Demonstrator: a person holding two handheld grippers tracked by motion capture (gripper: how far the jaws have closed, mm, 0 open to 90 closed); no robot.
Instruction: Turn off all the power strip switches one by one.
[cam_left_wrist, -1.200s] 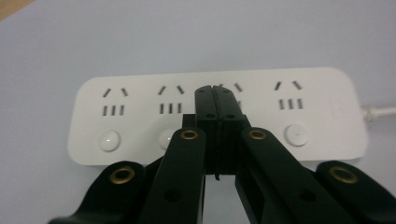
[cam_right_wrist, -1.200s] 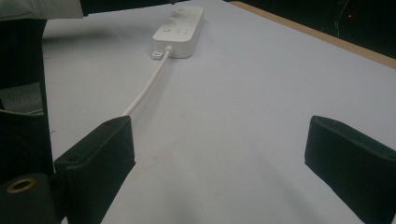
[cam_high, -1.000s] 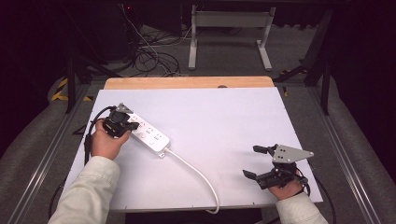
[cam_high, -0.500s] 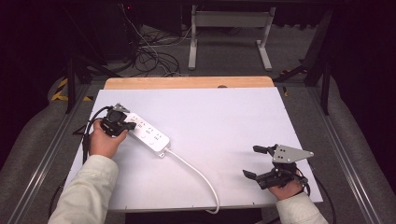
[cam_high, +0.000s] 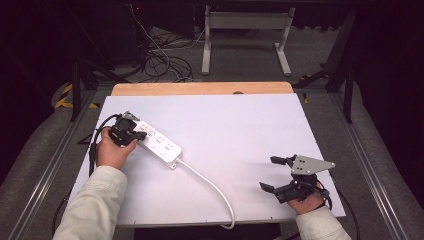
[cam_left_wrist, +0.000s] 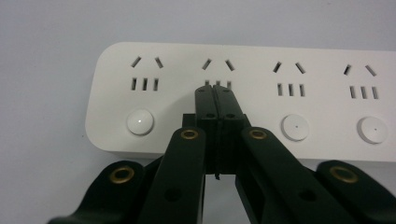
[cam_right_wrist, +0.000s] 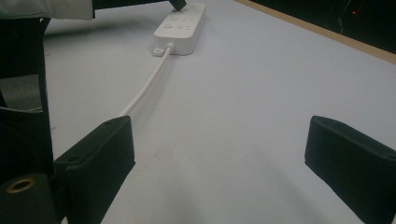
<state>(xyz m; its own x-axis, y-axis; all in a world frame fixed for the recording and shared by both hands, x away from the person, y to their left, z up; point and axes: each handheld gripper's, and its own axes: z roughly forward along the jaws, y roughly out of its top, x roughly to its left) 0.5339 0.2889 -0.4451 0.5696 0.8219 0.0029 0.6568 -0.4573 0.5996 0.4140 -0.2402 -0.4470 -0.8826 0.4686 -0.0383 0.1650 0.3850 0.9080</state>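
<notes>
Step in hand: left gripper (cam_left_wrist: 215, 95), jaws pressed together with nothing between them, has its joined tips on the white power strip (cam_left_wrist: 243, 100) where the second round switch button should sit; by my reading it is pressing that switch.
Power strip location: near the left edge of the white table top (cam_high: 240, 125), lying slantwise, its white cord (cam_high: 210, 187) running off the near edge.
Right gripper (cam_high: 280, 175): jaws wide apart, holding nothing, resting near the right front corner, well apart from the strip.
Next move: likely lift the tips clear and shift along to the next button (cam_left_wrist: 294, 127); this calls for keeping the jaws together, aiming squarely at the small round cap, and pushing straight down so the strip does not slide.
Left gripper view adds: the socket slots and three uncovered buttons, the tips hiding the fourth.
High view adds: both hands, the strip's slant, the cord's full run.
Right gripper view adds: the strip's cord end (cam_right_wrist: 161, 48) from low on the table.
</notes>
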